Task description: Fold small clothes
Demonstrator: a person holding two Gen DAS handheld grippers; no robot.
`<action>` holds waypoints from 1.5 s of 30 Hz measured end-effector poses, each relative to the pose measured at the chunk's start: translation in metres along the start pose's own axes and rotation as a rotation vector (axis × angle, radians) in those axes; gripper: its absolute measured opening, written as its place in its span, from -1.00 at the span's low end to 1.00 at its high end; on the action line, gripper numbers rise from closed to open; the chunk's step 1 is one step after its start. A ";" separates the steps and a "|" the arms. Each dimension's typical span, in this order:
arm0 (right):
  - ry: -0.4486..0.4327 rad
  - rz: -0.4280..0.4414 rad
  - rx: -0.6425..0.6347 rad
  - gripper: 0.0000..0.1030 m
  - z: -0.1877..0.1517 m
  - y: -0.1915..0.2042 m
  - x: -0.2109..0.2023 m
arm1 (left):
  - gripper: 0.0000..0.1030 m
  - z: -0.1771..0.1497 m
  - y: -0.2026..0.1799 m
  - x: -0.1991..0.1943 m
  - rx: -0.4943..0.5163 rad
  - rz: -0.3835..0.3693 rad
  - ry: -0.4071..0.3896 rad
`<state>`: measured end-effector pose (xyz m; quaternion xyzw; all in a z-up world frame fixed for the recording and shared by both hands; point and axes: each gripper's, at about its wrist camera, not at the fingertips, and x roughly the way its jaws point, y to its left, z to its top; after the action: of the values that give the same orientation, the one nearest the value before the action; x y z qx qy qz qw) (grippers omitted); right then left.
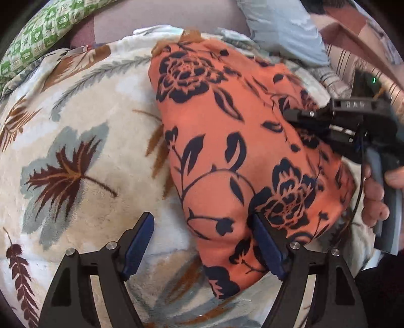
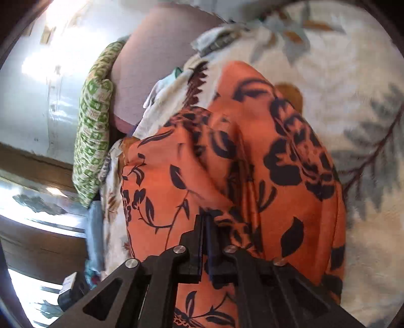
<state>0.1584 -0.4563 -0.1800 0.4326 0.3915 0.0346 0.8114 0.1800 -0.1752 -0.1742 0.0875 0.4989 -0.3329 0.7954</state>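
Observation:
An orange garment with dark navy flowers [image 1: 227, 141] lies on a cream leaf-print blanket [image 1: 75, 151]. My left gripper [image 1: 202, 227] is open over the garment's near left edge, its right finger [image 1: 265, 242] on the cloth and its left finger over the blanket. My right gripper [image 1: 300, 116] shows at the garment's right edge, held by a hand. In the right wrist view the right gripper [image 2: 205, 222] is shut, its pads together on a gathered fold of the garment [image 2: 252, 164], which rises in creases toward it.
A green and white patterned pillow [image 1: 43, 32] lies at the far left, and shows in the right wrist view [image 2: 93, 141]. A pale blue cloth [image 1: 282, 27] and striped fabric [image 1: 338, 68] lie at the far right. A mauve surface [image 1: 156, 15] lies behind the blanket.

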 end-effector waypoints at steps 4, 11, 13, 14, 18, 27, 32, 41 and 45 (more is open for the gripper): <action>-0.030 0.007 -0.039 -0.87 -0.007 0.014 -0.027 | 0.55 0.010 0.003 -0.031 0.006 -0.020 -0.126; -0.036 0.097 -0.062 -0.83 -0.022 0.017 -0.053 | 0.56 0.058 0.010 -0.036 -0.089 0.044 -0.214; -0.010 0.076 -0.067 -0.83 -0.025 0.017 -0.048 | 0.56 0.075 0.012 -0.023 -0.117 0.065 -0.174; 0.004 0.067 -0.061 -0.83 -0.028 0.015 -0.046 | 0.55 0.085 0.011 -0.013 -0.125 0.098 -0.150; 0.022 0.075 -0.011 -0.83 -0.028 0.000 -0.035 | 0.61 0.105 0.004 0.032 -0.063 0.221 -0.073; 0.078 0.056 -0.019 -0.85 -0.017 -0.009 -0.031 | 0.87 0.089 0.033 0.018 -0.192 0.107 -0.048; 0.131 0.152 -0.056 -0.82 -0.031 0.000 -0.047 | 0.87 0.034 0.024 -0.025 -0.168 0.042 -0.102; 0.218 -0.081 -0.200 -0.86 -0.065 0.006 -0.011 | 0.89 -0.015 -0.013 -0.005 0.044 0.224 -0.115; 0.216 -0.084 -0.195 -0.87 -0.064 0.005 -0.010 | 0.98 -0.017 -0.016 -0.006 0.072 0.244 -0.132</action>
<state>0.1105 -0.4137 -0.1908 0.3287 0.4892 0.0847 0.8034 0.1561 -0.1767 -0.1749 0.1536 0.4188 -0.2566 0.8574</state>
